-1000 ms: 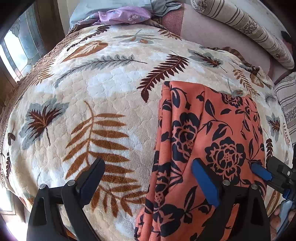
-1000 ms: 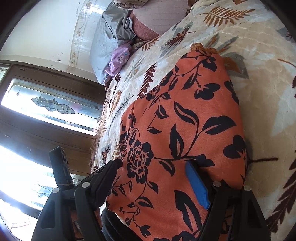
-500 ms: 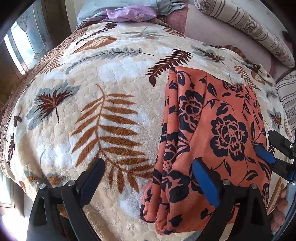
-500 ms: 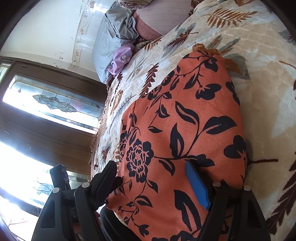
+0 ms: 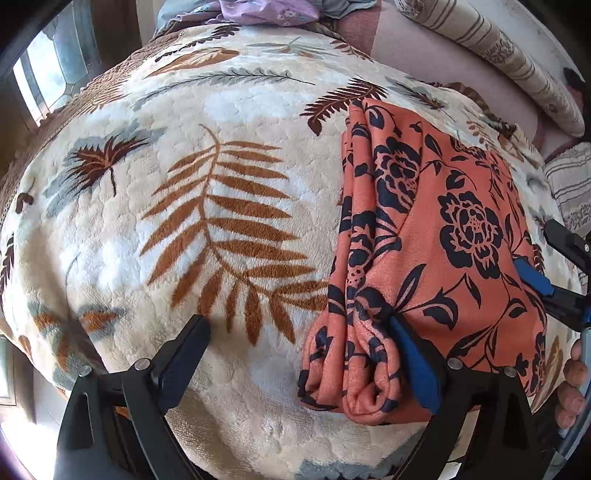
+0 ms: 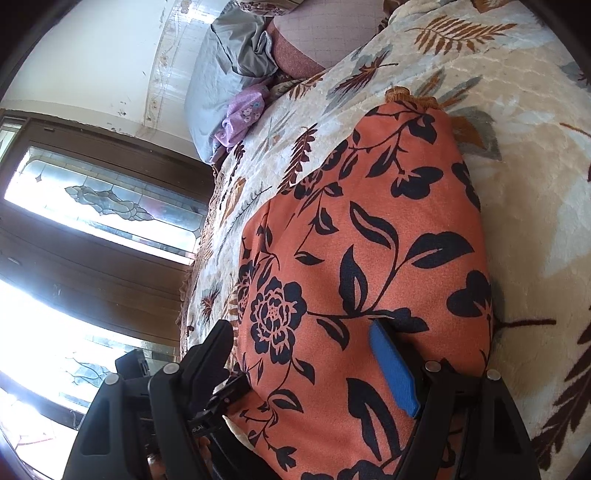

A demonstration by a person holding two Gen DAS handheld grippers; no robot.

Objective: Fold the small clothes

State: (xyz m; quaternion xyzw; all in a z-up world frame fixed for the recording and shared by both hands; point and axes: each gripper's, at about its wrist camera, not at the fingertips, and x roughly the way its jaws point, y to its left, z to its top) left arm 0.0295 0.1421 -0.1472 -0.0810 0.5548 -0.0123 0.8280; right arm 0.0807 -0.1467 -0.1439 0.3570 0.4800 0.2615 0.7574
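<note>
An orange garment with dark blue flowers (image 5: 424, 229) lies folded into a long strip on the right part of the bed. My left gripper (image 5: 297, 321) is open over its near end. Its blue-padded right finger (image 5: 413, 362) rests on the rolled folds, and the other finger hangs over bare blanket. My right gripper (image 6: 299, 326) is open wide over the same garment (image 6: 369, 221). One blue pad (image 6: 391, 369) lies on the cloth, the other finger sits at the cloth's left edge. The left wrist view shows the right gripper (image 5: 532, 243) at the garment's right side.
A cream blanket with brown and grey leaves (image 5: 184, 258) covers the bed. Striped pillows (image 5: 498, 55), a grey-blue pillow (image 6: 229, 74) and a lilac cloth (image 5: 266, 11) lie at the far end. A leaded-glass window (image 6: 92, 199) stands to the left. A person's fingers (image 5: 572, 373) hold the right gripper.
My left gripper has drawn back and down along the garment, so the garment's near rolled end has come into view under its right finger. The right gripper has stayed still.
</note>
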